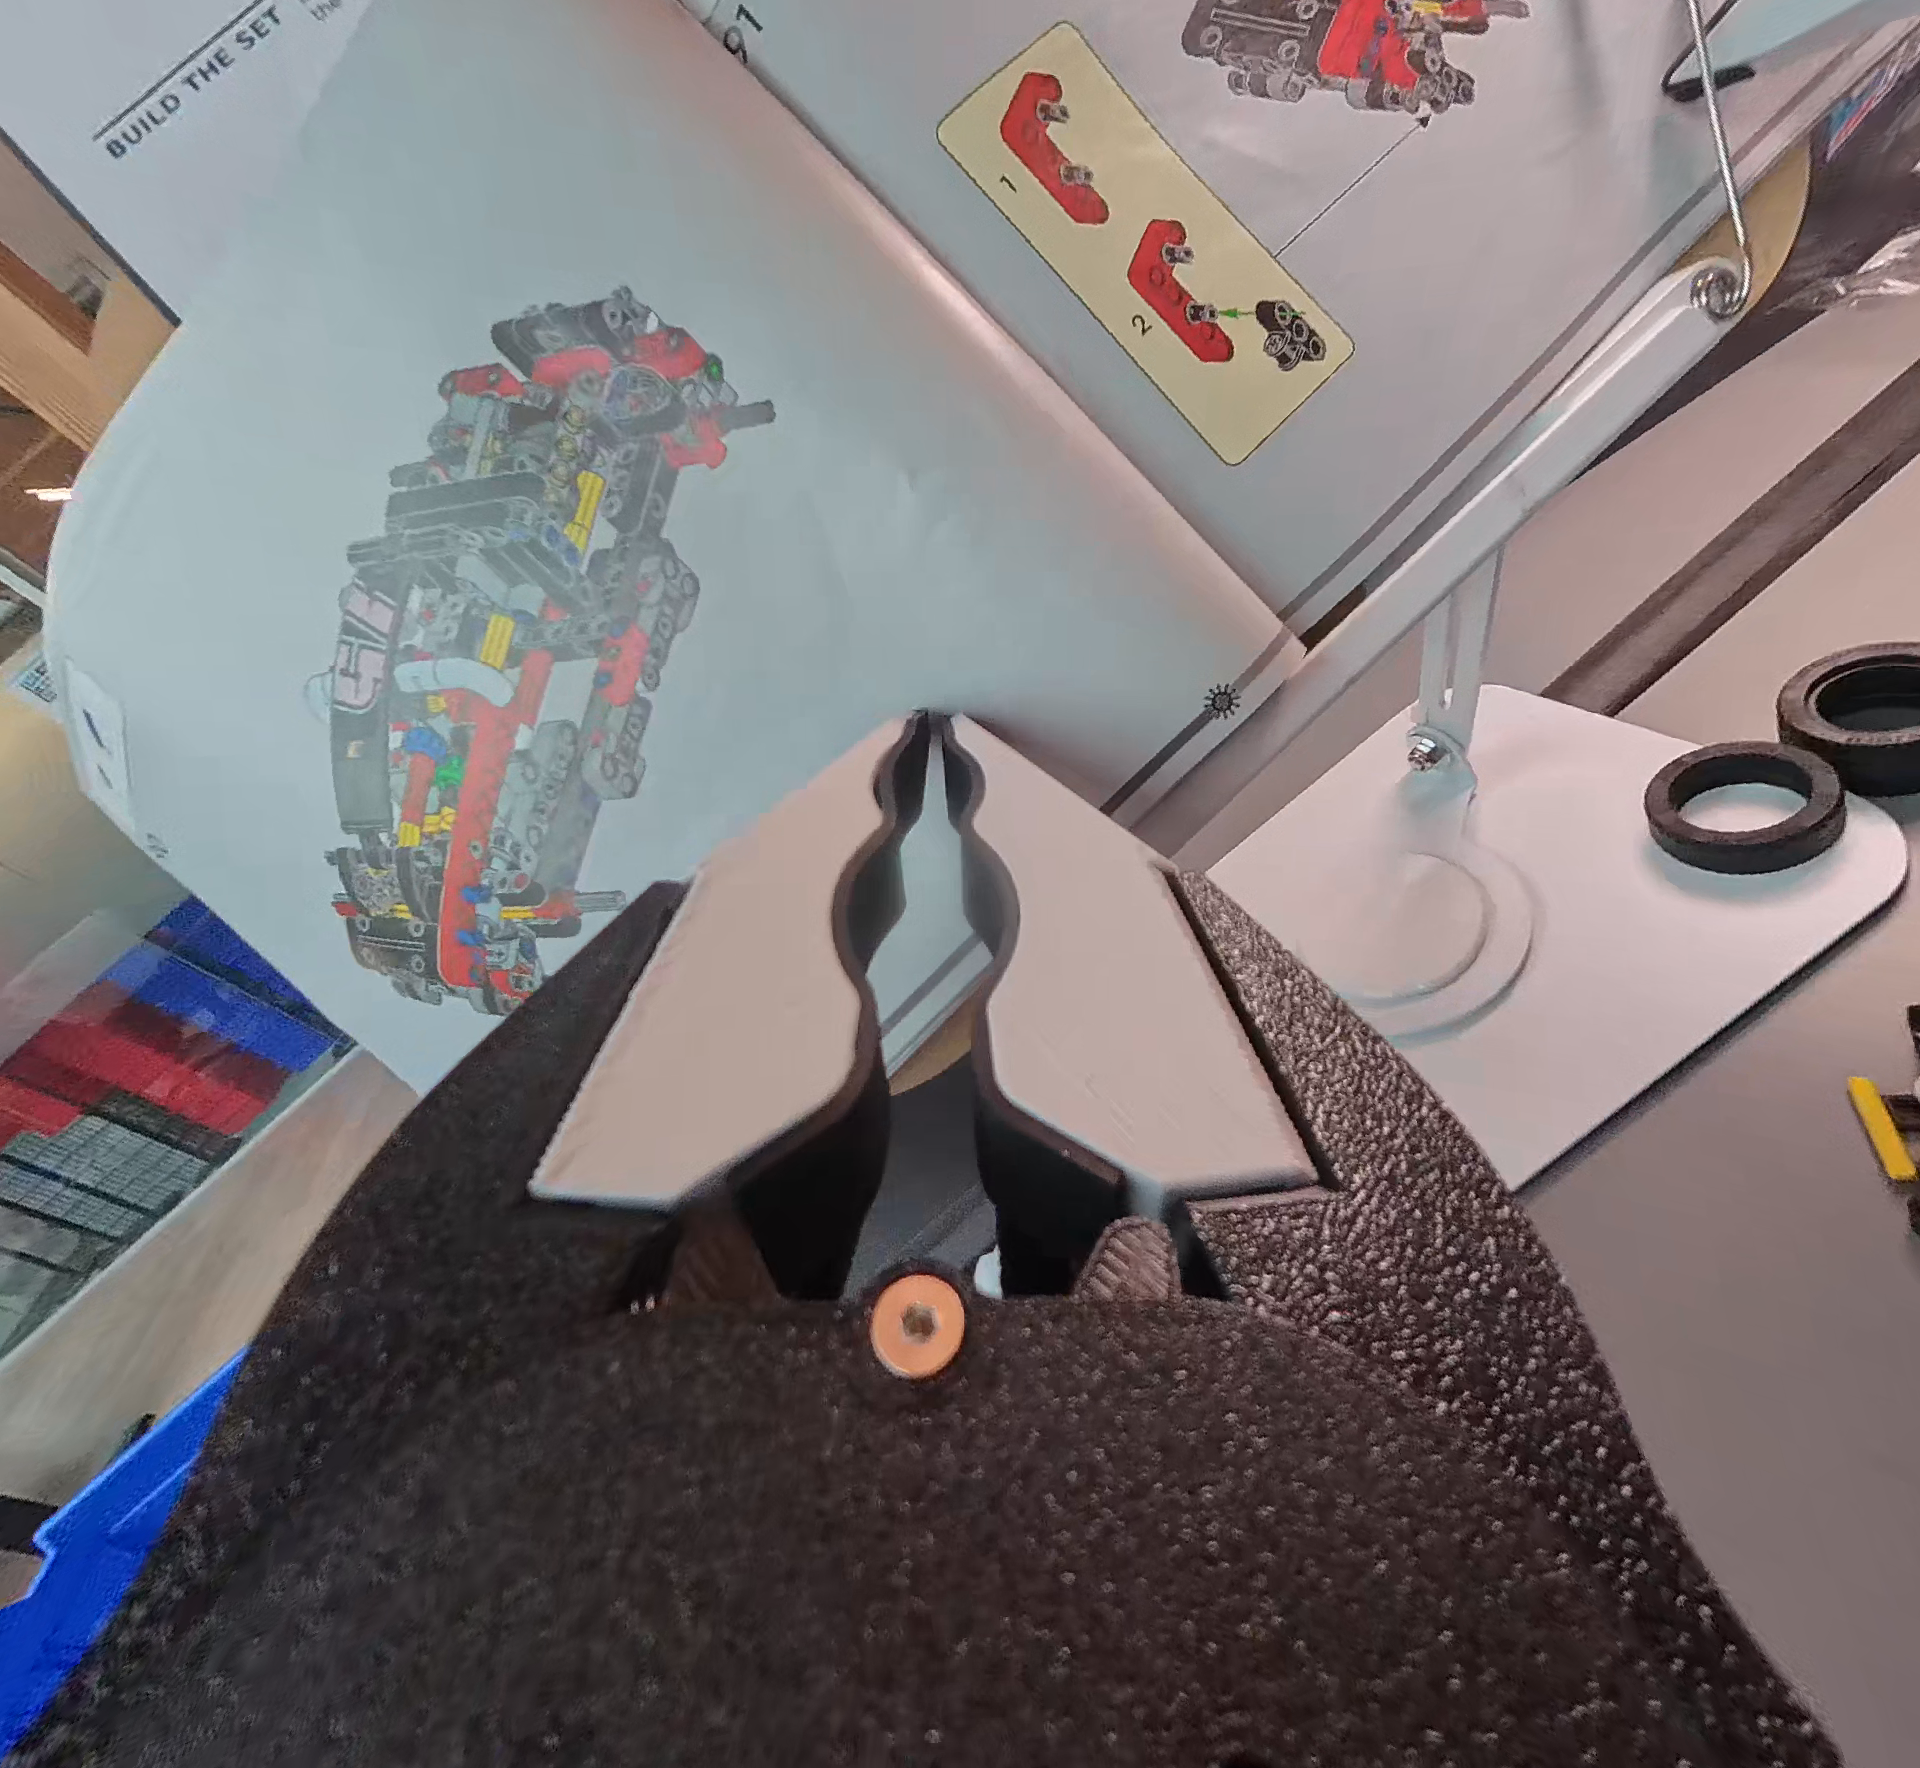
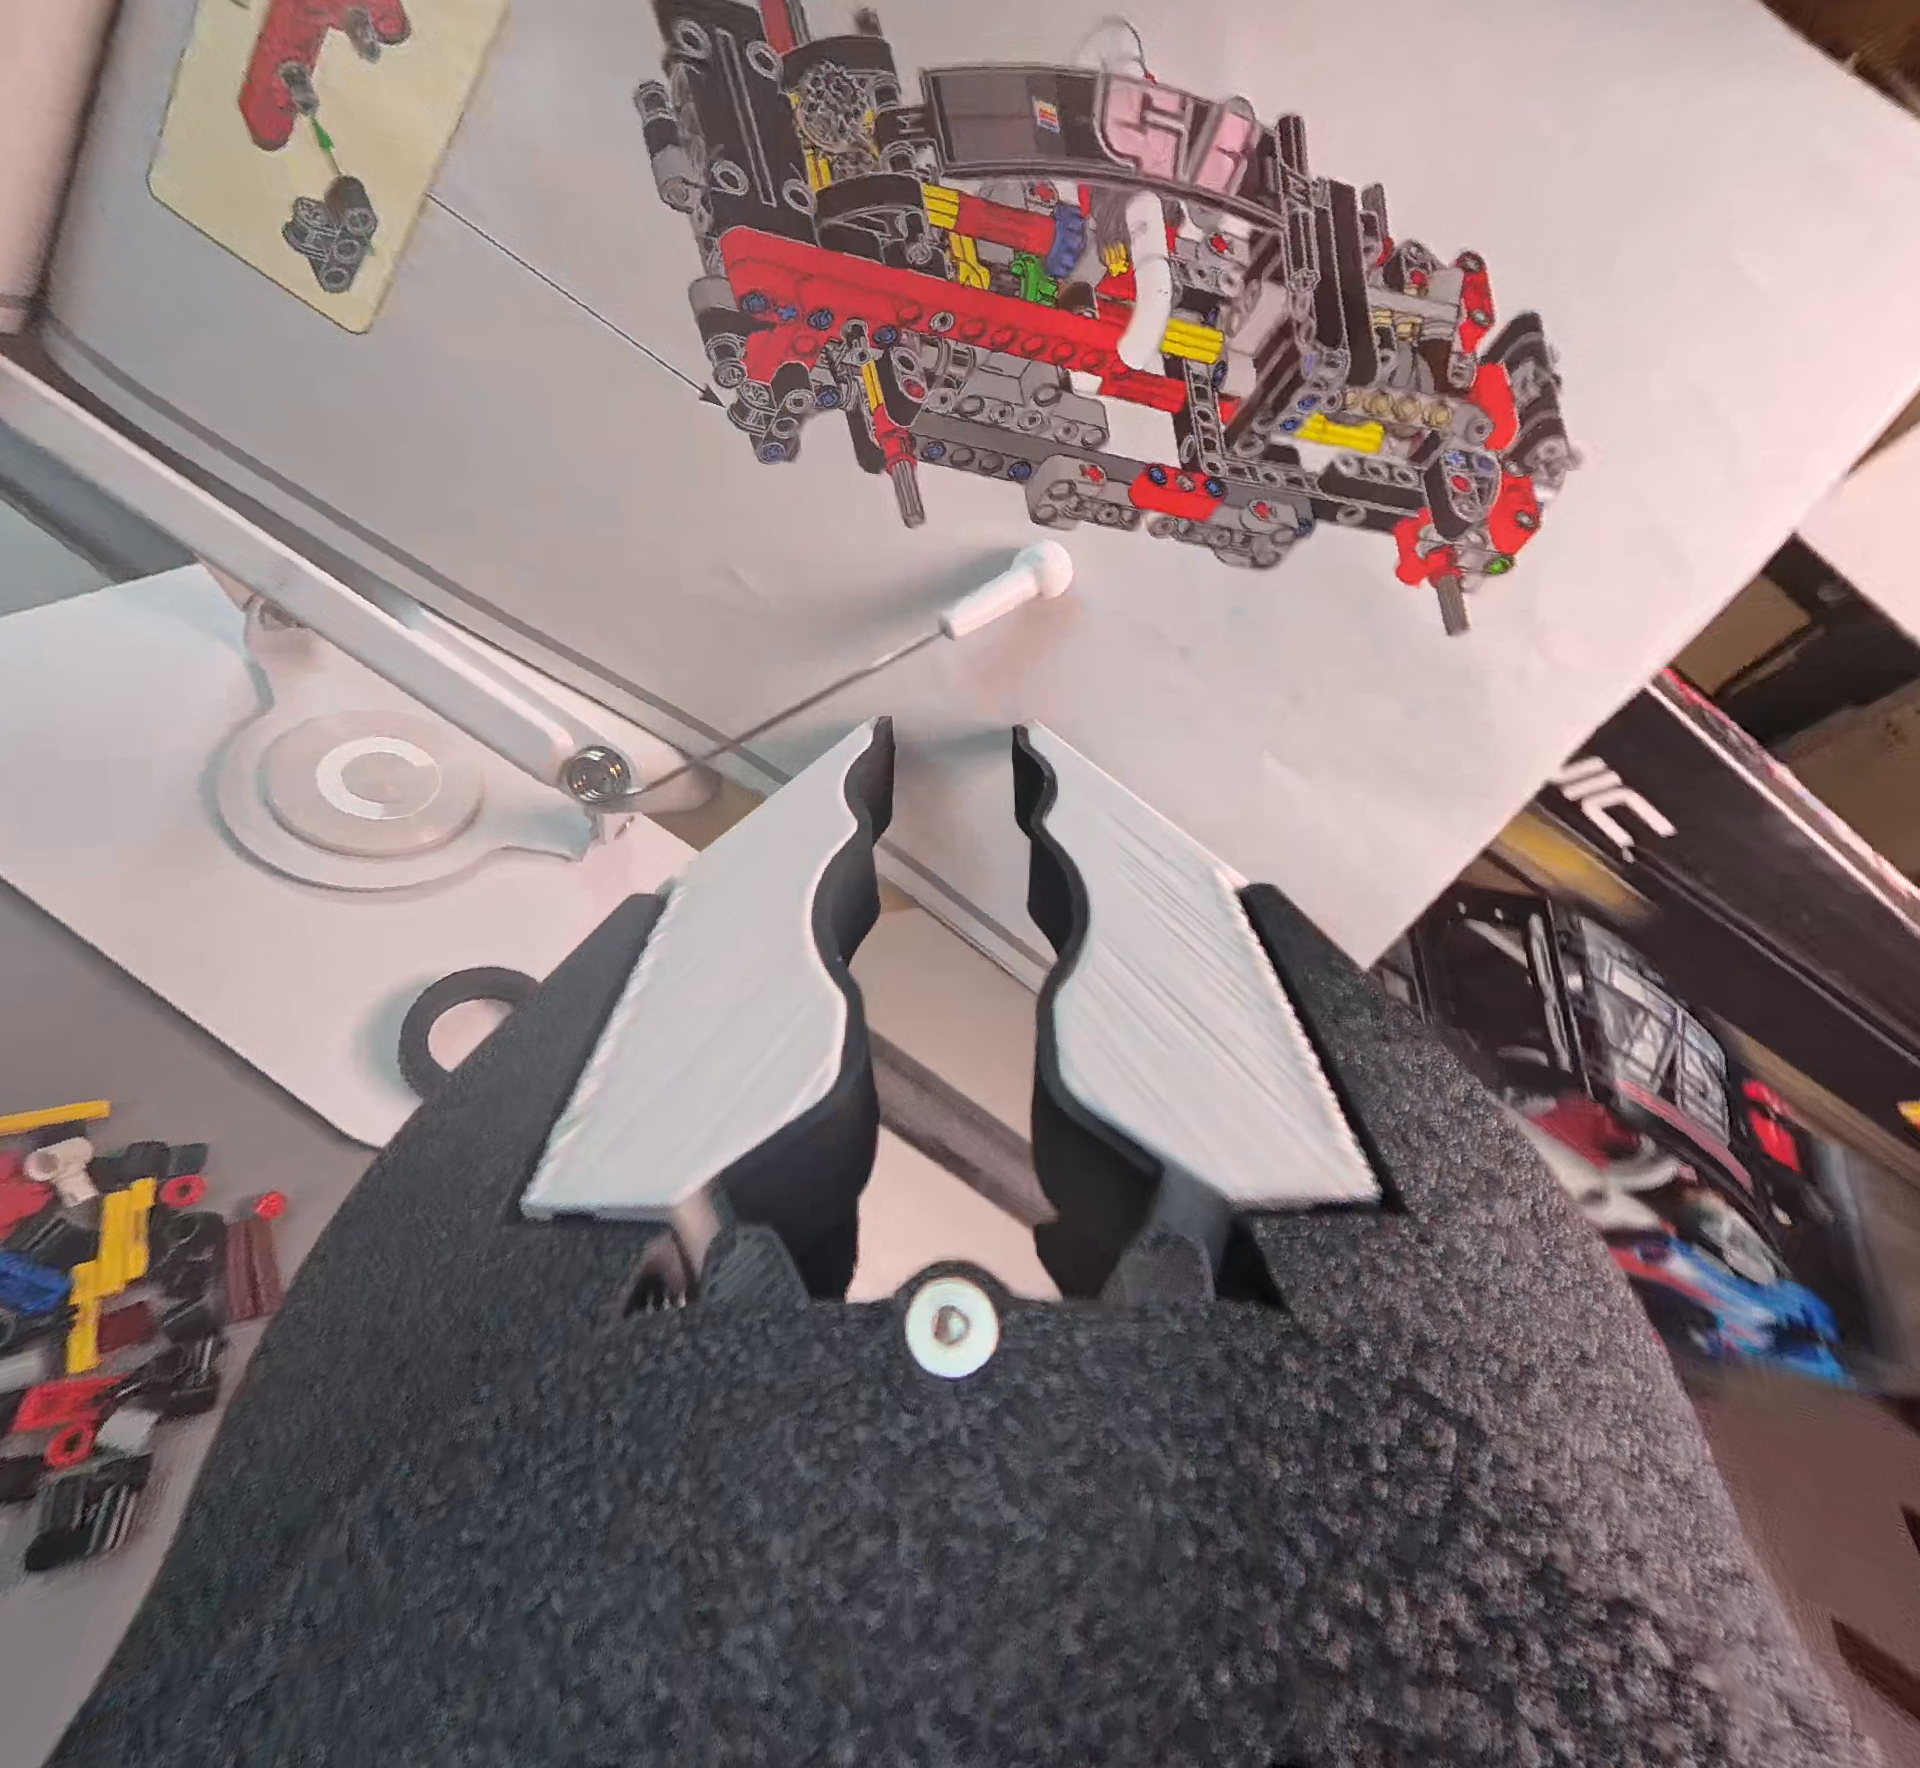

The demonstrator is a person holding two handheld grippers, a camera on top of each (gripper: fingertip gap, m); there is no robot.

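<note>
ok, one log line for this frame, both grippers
left gripper: shut on curled booklet page | right gripper: open, near page holder wire | book stand holds booklet | brick pile on table

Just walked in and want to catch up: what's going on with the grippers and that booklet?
The left gripper is shut on the lower edge of a curled instruction page of the booklet on a white stand. The right gripper is open, near the stand's wire page holder. Black tyres and loose building bricks lie nearby.
</note>
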